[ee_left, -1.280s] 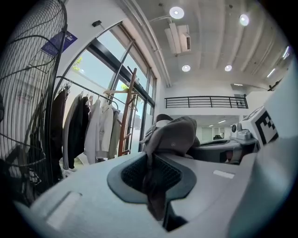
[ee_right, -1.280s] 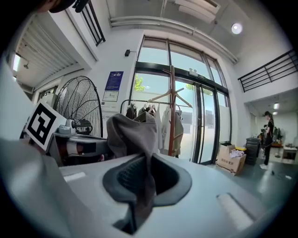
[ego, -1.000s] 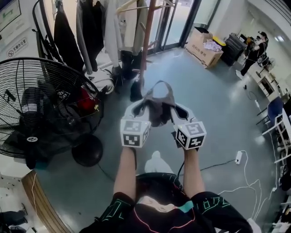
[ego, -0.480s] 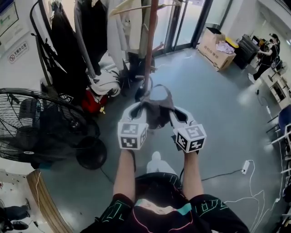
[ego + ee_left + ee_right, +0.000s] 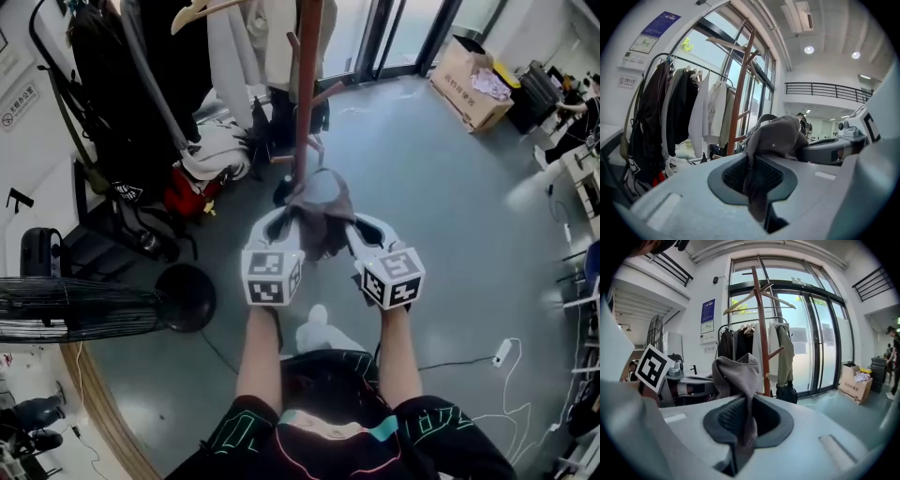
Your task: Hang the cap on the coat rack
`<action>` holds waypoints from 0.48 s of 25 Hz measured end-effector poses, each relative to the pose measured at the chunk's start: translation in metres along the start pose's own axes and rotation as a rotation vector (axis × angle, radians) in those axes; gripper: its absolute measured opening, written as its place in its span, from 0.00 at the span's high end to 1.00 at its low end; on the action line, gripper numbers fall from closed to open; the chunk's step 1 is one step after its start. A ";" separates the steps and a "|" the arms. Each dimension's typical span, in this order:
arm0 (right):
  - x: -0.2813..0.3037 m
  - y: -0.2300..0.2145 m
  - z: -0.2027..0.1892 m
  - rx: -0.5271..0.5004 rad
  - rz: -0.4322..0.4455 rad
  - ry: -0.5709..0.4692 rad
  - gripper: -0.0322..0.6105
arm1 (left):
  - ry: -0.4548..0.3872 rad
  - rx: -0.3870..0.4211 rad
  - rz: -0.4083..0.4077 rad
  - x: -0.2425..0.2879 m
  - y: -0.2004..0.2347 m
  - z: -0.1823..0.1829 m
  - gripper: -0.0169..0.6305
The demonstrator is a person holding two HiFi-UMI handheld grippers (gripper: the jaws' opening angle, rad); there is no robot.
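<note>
A grey-brown cap (image 5: 322,217) hangs in the air between my two grippers, its strap arching up at the far side. My left gripper (image 5: 284,223) is shut on the cap's left edge; the cloth (image 5: 774,137) is pinched between its jaws. My right gripper (image 5: 359,228) is shut on the right edge, with the cloth (image 5: 739,373) folded between its jaws. The coat rack (image 5: 306,84), a red-brown wooden pole with angled pegs, stands just beyond the cap. It rises ahead in the left gripper view (image 5: 739,93) and the right gripper view (image 5: 761,329).
A clothes rail with dark and white garments (image 5: 178,75) stands left of the rack, bags (image 5: 192,183) at its foot. A black floor fan (image 5: 94,305) is at the left. A cardboard box (image 5: 473,84) sits far right by glass doors; a cable and power strip (image 5: 502,352) lie right.
I have moved closer to the coat rack: the pole and clothes rail have grown nearer and the fan has slid down to the left. Both grippers keep the cap held as before.
</note>
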State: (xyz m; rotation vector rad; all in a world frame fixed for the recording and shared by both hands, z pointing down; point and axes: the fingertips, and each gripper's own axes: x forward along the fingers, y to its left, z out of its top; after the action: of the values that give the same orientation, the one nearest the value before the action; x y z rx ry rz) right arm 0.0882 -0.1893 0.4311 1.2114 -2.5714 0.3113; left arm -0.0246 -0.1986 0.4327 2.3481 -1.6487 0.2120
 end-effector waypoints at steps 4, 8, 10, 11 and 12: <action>0.025 -0.021 -0.009 0.026 0.043 0.025 0.89 | 0.045 0.009 0.035 0.030 0.004 -0.010 0.91; 0.045 -0.038 -0.015 0.058 0.086 0.032 0.89 | 0.072 0.027 0.067 0.050 0.011 -0.014 0.91; 0.053 -0.044 -0.016 0.070 0.101 0.037 0.89 | 0.085 0.037 0.079 0.057 0.013 -0.015 0.91; 0.057 -0.045 -0.018 0.076 0.109 0.042 0.89 | 0.094 0.039 0.086 0.059 0.014 -0.017 0.91; 0.061 -0.046 -0.020 0.083 0.116 0.049 0.89 | 0.104 0.040 0.093 0.060 0.016 -0.019 0.91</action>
State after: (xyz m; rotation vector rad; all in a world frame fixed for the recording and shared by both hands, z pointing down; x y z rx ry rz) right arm 0.0901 -0.2557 0.4743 1.0689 -2.6152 0.4703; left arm -0.0183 -0.2526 0.4687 2.2504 -1.7200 0.3819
